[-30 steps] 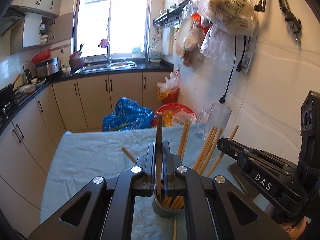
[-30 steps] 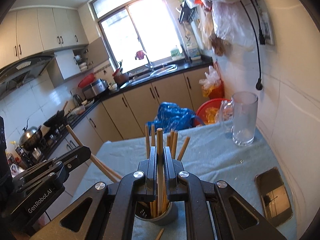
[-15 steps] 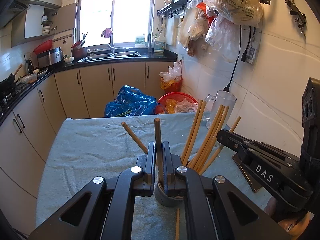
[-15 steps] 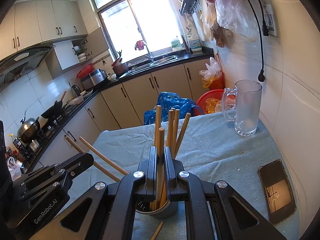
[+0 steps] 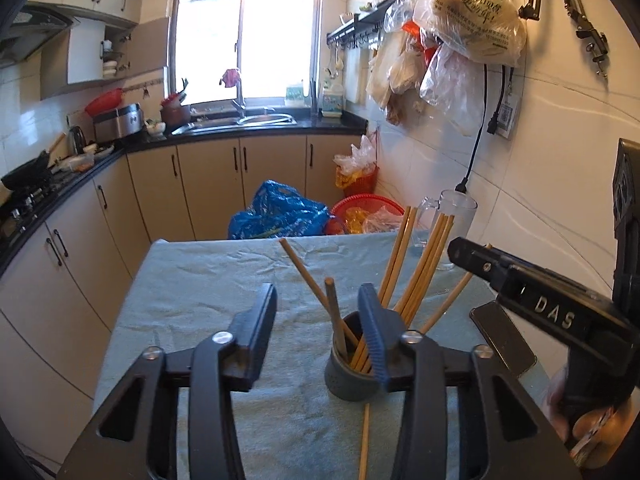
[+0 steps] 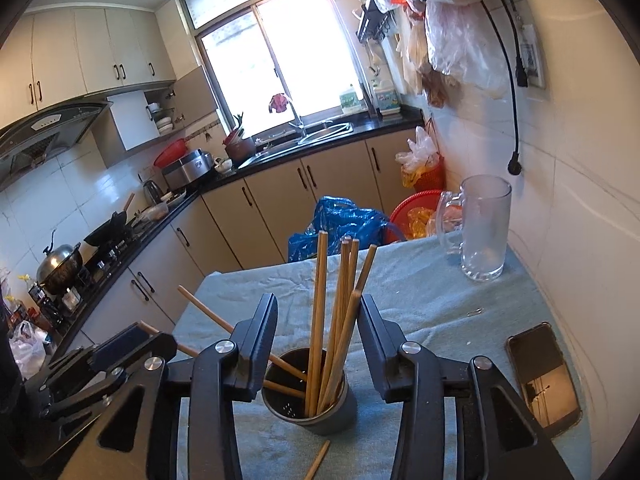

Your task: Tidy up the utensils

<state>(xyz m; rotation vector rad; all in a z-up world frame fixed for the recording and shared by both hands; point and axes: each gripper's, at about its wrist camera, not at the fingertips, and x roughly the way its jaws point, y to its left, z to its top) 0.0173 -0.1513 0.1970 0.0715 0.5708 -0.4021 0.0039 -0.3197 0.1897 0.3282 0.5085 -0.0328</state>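
Observation:
A dark grey utensil cup (image 5: pixel 348 372) (image 6: pixel 320 404) stands on the table's blue-grey cloth (image 5: pixel 200 280) and holds several wooden chopsticks (image 5: pixel 416 264) (image 6: pixel 340 304) that lean outwards. My left gripper (image 5: pixel 318 332) is open and empty, just above and left of the cup. My right gripper (image 6: pixel 318 340) is open and empty, with its fingers either side of the standing chopsticks. One chopstick (image 5: pixel 364 440) (image 6: pixel 318 460) lies flat on the cloth in front of the cup. Each gripper shows at the edge of the other's view.
A glass mug (image 6: pixel 482 228) stands at the far right of the table by the tiled wall. A phone (image 6: pixel 544 380) lies at the right edge. Beyond the table lie a blue bag (image 5: pixel 280 210) and a red basket (image 5: pixel 368 212) on the floor.
Both grippers were shut, each on a chopstick held upright over the cup. Both have opened, and the two chopsticks now stand loose in the cup.

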